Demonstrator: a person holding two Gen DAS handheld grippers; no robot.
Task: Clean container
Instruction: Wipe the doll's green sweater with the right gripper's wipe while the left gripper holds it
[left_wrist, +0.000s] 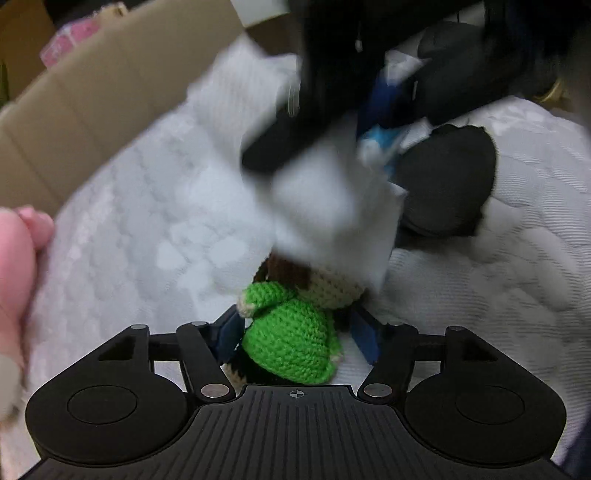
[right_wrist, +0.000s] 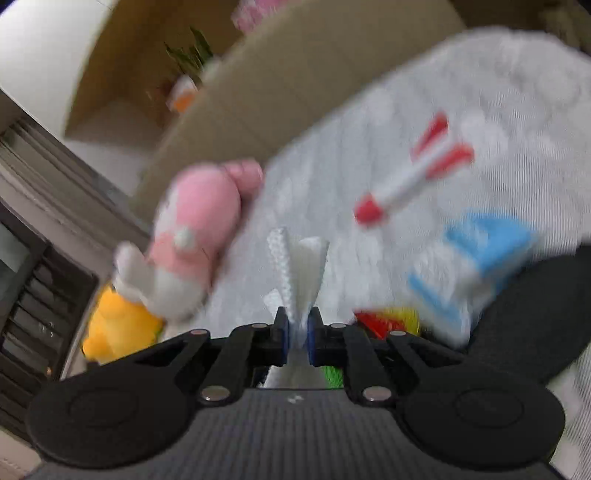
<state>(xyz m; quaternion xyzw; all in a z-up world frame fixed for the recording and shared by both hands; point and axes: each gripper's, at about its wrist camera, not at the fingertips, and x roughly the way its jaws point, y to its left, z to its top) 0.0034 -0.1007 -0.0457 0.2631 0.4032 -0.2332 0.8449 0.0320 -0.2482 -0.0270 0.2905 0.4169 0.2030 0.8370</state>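
Note:
A crochet doll (left_wrist: 291, 339) with a green body, beige head and brown hair sits between the blue pads of my left gripper (left_wrist: 295, 325). It stays sharp while the background blurs, so the jaws are shut on it. My right gripper (right_wrist: 297, 325) is shut on a folded white cloth (right_wrist: 299, 269) that sticks up from its pads. In the left wrist view that gripper is a black blur (left_wrist: 295, 129), with the white cloth (left_wrist: 332, 214) hanging just above the doll. Behind stands the cardboard box (left_wrist: 92, 103), whose wall (right_wrist: 295, 92) borders a white quilted sheet (left_wrist: 129, 221).
A pink and white plush (right_wrist: 199, 229) leans at the box wall, with a yellow plush (right_wrist: 118, 328) below it. A red and white rocket toy (right_wrist: 417, 173), a blue and white block (right_wrist: 476, 266) and a red and yellow item (right_wrist: 388, 321) lie on the sheet. Dark rounded shapes (left_wrist: 447, 181) sit at right.

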